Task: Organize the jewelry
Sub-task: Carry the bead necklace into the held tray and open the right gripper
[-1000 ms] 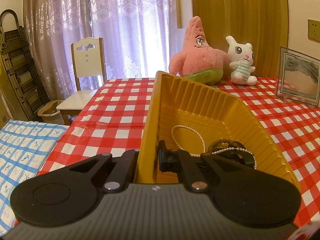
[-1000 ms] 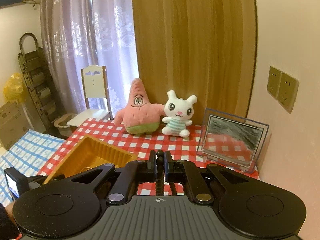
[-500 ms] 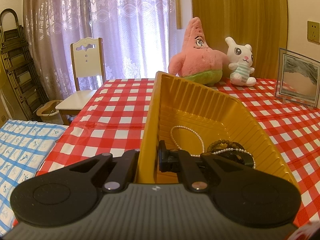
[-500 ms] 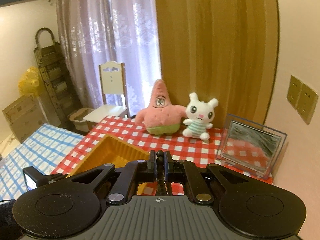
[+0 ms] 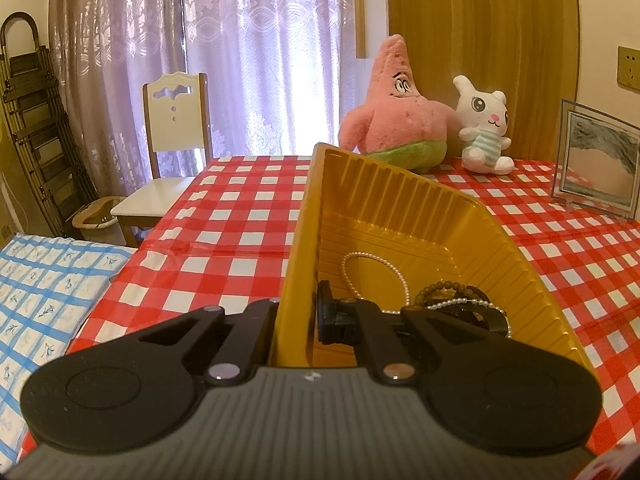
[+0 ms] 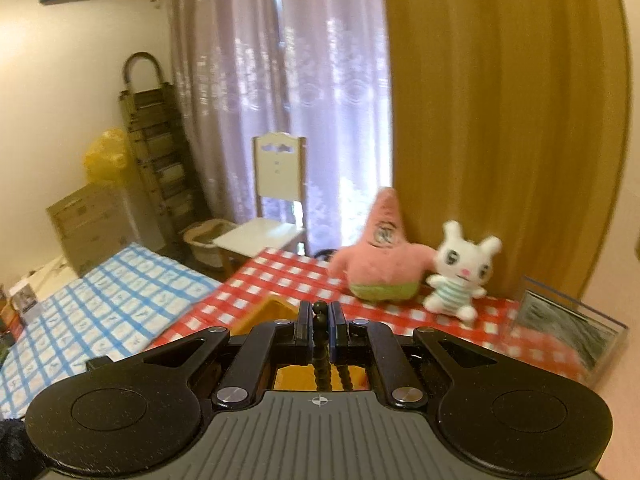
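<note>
Pink star plush (image 5: 394,120) and white rabbit plush (image 5: 484,128) sit touching on checked tablecloth (image 5: 240,216); framed picture (image 5: 596,160) stands nearby.

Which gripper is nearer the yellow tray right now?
Left. The left gripper is shut on the yellow tray wall, one finger inside, one outside. The right gripper is above the tray, shut on a dark bead bracelet.

Bedroom-ish room, daylight thru curtains

Sheer lilac lace curtains (image 5: 240,52) glow w/ window light; ochre drape (image 5: 480,52) to their right. Cream wooden chair (image 5: 168,160) at the far edge of table w/ red-white check cloth (image 5: 232,220). Dark folded rack (image 5: 36,140) leans on left wall; blue-check bedding (image 5: 44,292) beside table. Wall socket (image 5: 629,68) at right.
</note>
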A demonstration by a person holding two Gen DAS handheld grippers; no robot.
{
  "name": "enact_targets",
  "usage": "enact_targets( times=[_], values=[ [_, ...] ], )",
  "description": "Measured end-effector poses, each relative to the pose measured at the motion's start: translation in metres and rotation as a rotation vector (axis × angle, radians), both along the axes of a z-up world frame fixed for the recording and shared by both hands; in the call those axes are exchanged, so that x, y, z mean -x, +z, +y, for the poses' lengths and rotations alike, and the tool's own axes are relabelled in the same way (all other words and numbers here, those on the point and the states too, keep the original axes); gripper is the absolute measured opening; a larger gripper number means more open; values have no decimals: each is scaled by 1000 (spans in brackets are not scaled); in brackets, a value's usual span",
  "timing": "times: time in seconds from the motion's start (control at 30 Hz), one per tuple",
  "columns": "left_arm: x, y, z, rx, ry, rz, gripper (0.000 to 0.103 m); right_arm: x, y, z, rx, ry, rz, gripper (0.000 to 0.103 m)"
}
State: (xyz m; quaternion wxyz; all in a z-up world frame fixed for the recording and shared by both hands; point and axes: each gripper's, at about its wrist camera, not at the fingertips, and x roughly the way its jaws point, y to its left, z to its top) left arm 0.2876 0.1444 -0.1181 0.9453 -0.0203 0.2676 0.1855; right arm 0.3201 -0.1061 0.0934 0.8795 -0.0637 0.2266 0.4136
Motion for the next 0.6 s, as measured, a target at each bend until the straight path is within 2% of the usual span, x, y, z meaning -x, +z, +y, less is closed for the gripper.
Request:
enact_targets(
  times=[0.4,0.6],
  values=[
    [1,-1,2,8,2,-2,6,-26,-15,71,-67,123,46,7],
    [2,-1,2,13,3,-3,6,-40,-44,104,-88,171,120,7]
  ],
)
